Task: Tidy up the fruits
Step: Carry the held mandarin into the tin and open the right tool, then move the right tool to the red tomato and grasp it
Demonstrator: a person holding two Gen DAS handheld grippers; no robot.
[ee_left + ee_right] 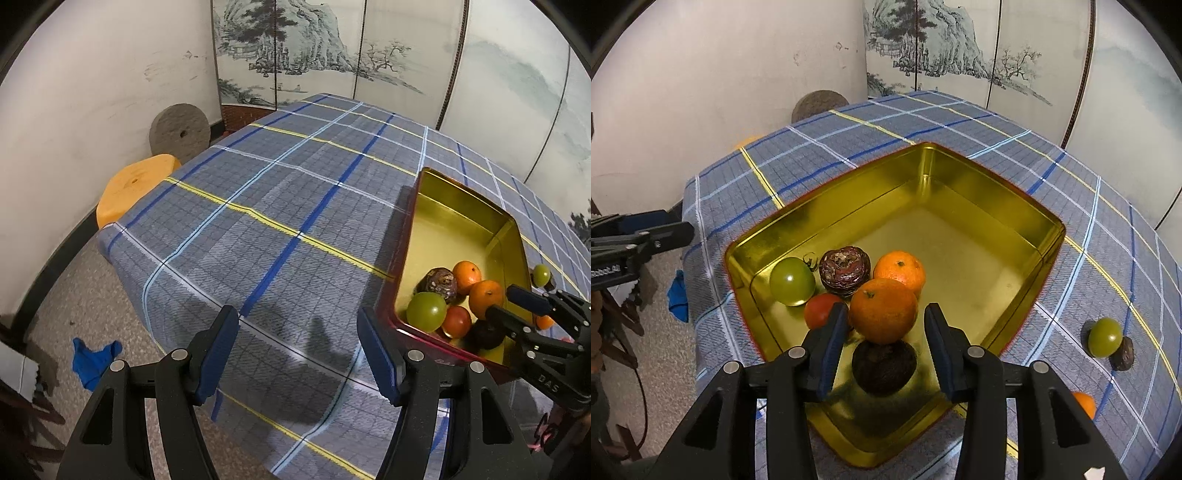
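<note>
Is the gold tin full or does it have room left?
Room left. The gold tin holds six fruits bunched at its near end, including an orange; its far half is bare metal.

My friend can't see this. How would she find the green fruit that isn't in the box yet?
Find the gold tin; look on the plaid tablecloth beyond its right side. The green fruit sits there touching a small dark brown fruit, glossy unlike that one.
</note>
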